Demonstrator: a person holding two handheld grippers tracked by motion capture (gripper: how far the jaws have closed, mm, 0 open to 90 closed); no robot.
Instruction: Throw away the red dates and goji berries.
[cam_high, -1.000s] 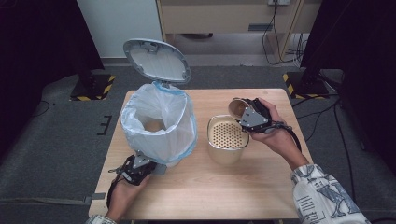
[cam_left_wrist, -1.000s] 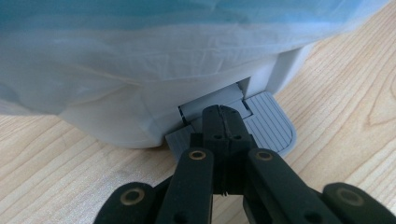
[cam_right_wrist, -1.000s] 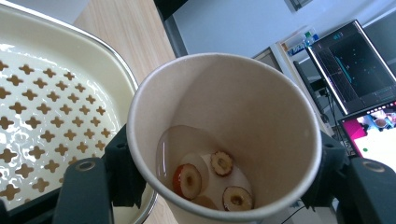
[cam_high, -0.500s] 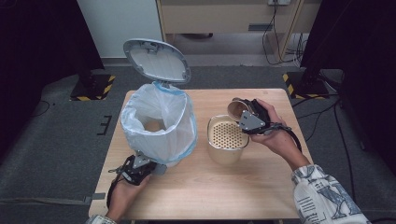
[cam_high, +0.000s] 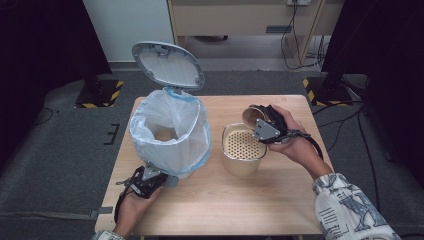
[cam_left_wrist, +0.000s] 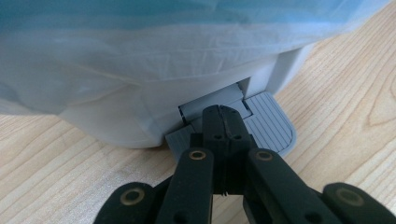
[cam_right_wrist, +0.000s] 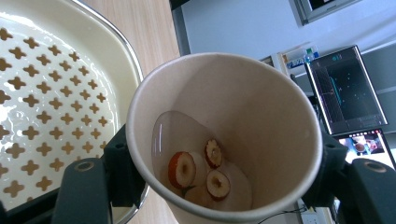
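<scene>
A white pedal bin (cam_high: 170, 135) lined with a pale blue bag stands on the left of the table, its grey lid (cam_high: 167, 65) raised. My left gripper (cam_high: 150, 177) is shut, and in the left gripper view its tips (cam_left_wrist: 224, 116) rest on the bin's grey pedal (cam_left_wrist: 268, 123). My right gripper (cam_high: 262, 122) is shut on a paper cup (cam_high: 252, 116), tilted beside a cream container with a perforated strainer (cam_high: 243, 145). In the right gripper view the cup (cam_right_wrist: 261, 107) sits between the right gripper's (cam_right_wrist: 224, 161) jaws. It holds a little liquid and several red date slices (cam_right_wrist: 183, 169). The strainer (cam_right_wrist: 42, 93) lies to its left.
The wooden table (cam_high: 250, 200) has bare room along its front and right. Dark stands with yellow-black striped feet (cam_high: 317, 87) sit on the floor behind it, and a wooden cabinet (cam_high: 240, 17) lies beyond.
</scene>
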